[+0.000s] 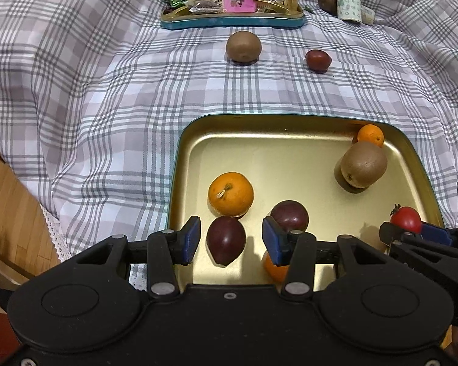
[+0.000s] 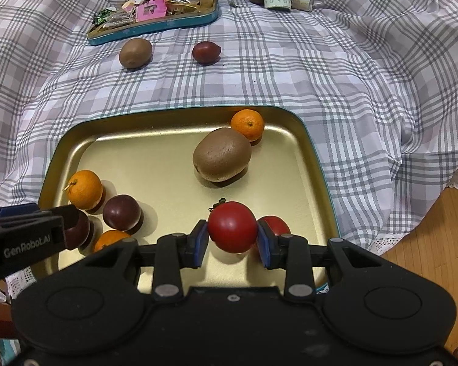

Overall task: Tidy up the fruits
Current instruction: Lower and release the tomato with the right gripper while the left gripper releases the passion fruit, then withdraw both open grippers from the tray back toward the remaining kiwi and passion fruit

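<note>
Right gripper (image 2: 232, 241) clamps a red tomato (image 2: 232, 227) over the gold tray (image 2: 168, 158). Left gripper (image 1: 230, 241) jaws wide apart around a dark plum (image 1: 226, 239), not touching it.

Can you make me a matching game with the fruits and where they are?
Things:
1. red tomato
2. dark plum
3. big kiwi
4. lone kiwi

Places:
A. on the checked cloth, outside the gold tray
B. between the open left tongs, untouched
C. gripped by the right tongs
D. in the tray next to a small orange

Pairs: 1-C, 2-B, 3-D, 4-A
</note>
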Demonstrator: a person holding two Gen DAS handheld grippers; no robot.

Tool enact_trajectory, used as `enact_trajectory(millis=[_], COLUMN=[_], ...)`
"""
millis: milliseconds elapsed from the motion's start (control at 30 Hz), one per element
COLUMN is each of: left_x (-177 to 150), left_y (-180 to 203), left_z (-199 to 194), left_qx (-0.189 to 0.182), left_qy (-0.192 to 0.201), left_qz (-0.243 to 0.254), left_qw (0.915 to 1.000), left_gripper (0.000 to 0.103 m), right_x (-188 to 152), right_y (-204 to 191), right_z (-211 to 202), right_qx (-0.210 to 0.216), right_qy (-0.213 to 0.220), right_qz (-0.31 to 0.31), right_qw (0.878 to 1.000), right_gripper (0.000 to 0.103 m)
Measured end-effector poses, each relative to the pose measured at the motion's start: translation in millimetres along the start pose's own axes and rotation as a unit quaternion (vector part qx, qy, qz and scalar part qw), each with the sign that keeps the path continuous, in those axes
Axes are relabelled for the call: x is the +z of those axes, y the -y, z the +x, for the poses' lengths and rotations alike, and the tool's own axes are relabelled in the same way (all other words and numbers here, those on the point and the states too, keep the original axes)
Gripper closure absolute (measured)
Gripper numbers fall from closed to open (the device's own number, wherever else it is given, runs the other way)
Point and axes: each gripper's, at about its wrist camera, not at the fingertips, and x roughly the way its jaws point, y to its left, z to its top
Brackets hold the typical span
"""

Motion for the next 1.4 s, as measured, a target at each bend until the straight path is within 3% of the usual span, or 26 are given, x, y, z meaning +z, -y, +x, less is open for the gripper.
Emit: enact_trajectory(millis=[633, 933, 1400], left_x=[-2.9, -2.6, -1.3], left_y=[-2.4, -6.2, -12.5], left_z=[0.5, 4.6, 10.0], left_qx=[-0.004, -0.021, -0.019], left_qy=[-0.010, -0.034, -0.059], left_qz=[-0.004, -0.009, 0.000], left_qw=[0.9999, 0.9992, 0.9981], left_gripper=[0.049, 0.049, 0.049], right_x=[-1.3, 0.5, 7.6], right_y=[-2.1, -2.5, -1.4], right_z=[-2.4, 1.7, 8.7], right_qx=[-0.009, -0.019, -0.030], right_qy=[0.006, -0.009, -0.033], right_qz=[-0.008, -0.010, -0.013], right_qw=[1.000, 1.000, 0.999], right_gripper=[0.069, 0.069, 0.069])
